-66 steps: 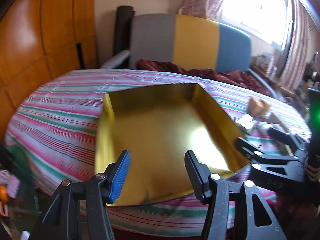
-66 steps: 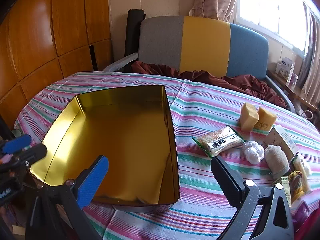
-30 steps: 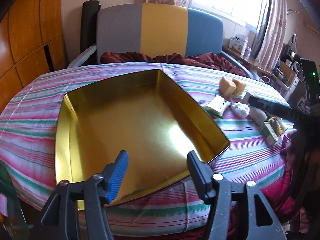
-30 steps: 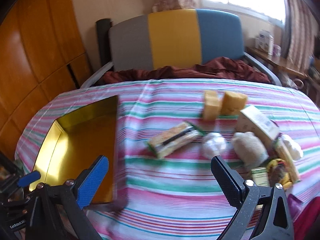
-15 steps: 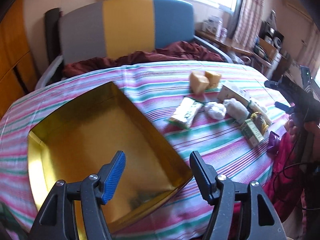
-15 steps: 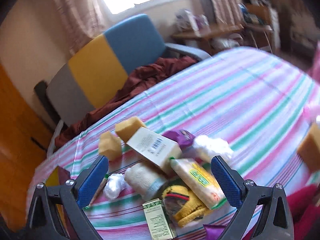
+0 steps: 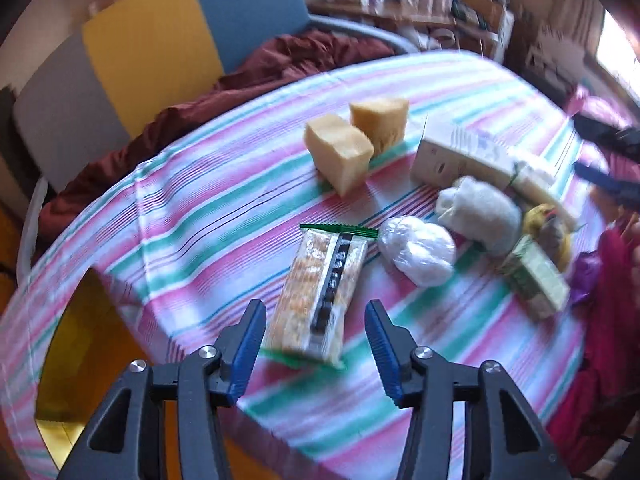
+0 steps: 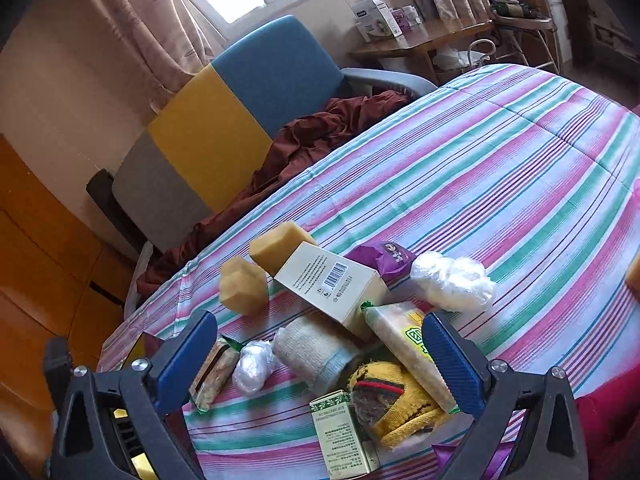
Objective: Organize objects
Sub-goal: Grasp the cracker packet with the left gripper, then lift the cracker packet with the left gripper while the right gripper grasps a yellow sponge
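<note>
**Left gripper lined up on the snack bar, 2 grippers open and empty**

The left gripper (image 7: 316, 344) hangs with its jaws spread wide and nothing between them, just short of the snack bar (image 7: 318, 294). The right gripper (image 8: 320, 356) is likewise spread wide and empty, poised above the main heap of clutter.

Largest first: the striped tablecloth (image 7: 208, 216) runs ahead of both grippers. To the left gripper's lower left, the gold tin (image 7: 80, 344) shows as a yellow corner, presumably the place for everything. Ahead and to the right of the left gripper lies the white carton (image 7: 460, 156), with 2 yellow sponge blocks (image 7: 340, 152) ahead of centre and well beyond the bar. Nearer, right of the bar, sit the rolled white cloth (image 7: 480, 212), the small green box (image 7: 536, 276) and the plastic-wrapped white ball (image 7: 416, 248), the ball almost touching the bar's far right corner.

The relation that matters: the bar lies directly ahead of the left gripper, its near end between the 2 fingers, its long axis running almost straight away from the gripper, tilted slightly right. So the jaws span its narrow width. The left gripper looks much nearer to it than the right, from which the bar (image 8: 212, 376) sits off beside the left finger.
</note>
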{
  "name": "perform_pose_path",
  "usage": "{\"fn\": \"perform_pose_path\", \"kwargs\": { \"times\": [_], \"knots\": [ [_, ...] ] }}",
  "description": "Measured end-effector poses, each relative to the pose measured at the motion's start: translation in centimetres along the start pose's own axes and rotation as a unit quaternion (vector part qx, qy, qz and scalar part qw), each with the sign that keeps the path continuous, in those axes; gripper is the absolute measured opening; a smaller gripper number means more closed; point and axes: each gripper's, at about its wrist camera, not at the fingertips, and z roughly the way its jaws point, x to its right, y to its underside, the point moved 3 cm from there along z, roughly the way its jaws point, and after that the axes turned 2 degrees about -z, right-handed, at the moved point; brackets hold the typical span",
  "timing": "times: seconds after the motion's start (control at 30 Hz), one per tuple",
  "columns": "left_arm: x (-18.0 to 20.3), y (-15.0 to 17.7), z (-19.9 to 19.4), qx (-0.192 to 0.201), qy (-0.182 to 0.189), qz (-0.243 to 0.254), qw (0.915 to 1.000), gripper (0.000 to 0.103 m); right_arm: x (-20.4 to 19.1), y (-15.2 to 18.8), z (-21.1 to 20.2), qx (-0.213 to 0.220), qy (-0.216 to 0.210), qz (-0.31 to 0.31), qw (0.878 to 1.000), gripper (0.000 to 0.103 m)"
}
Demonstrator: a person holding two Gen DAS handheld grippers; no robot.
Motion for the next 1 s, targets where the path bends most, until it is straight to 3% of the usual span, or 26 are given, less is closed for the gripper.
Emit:
{"fn": "perform_pose_path", "kwargs": {
  "times": [0.2,0.43,0.57,0.67,0.83,1.0],
  "knots": [
    [0.5,-0.6,3.4,-0.041,-0.002,0.022,0.9989,0.052,0.3,0.0,0.3,-0.005,-0.004,0.004,1.000,0.103],
    [-0.4,-0.9,5.5,-0.055,0.012,-0.010,0.9983,0.052,0.5,-0.2,0.4,-0.005,-0.009,0.008,1.000,0.103],
    [-0.4,-0.4,5.1,-0.051,0.013,-0.024,0.9983,0.040,0.6,-0.2,0.6,-0.008,-0.004,0.011,1.000,0.103],
    [0.4,1.0,3.8,-0.031,-0.006,-0.016,0.9994,0.039,0.6,-0.2,0.6,-0.008,0.000,0.006,1.000,0.103],
    [3.4,4.4,-0.4,0.028,-0.001,-0.005,0.9996,0.039,0.0,0.0,0.7,-0.014,0.005,-0.013,1.000,0.103],
    [7.2,8.8,-3.0,0.068,0.002,0.039,0.9970,0.039,-1.4,0.8,1.4,-0.037,0.001,-0.048,0.998,0.103]
  ]
}}
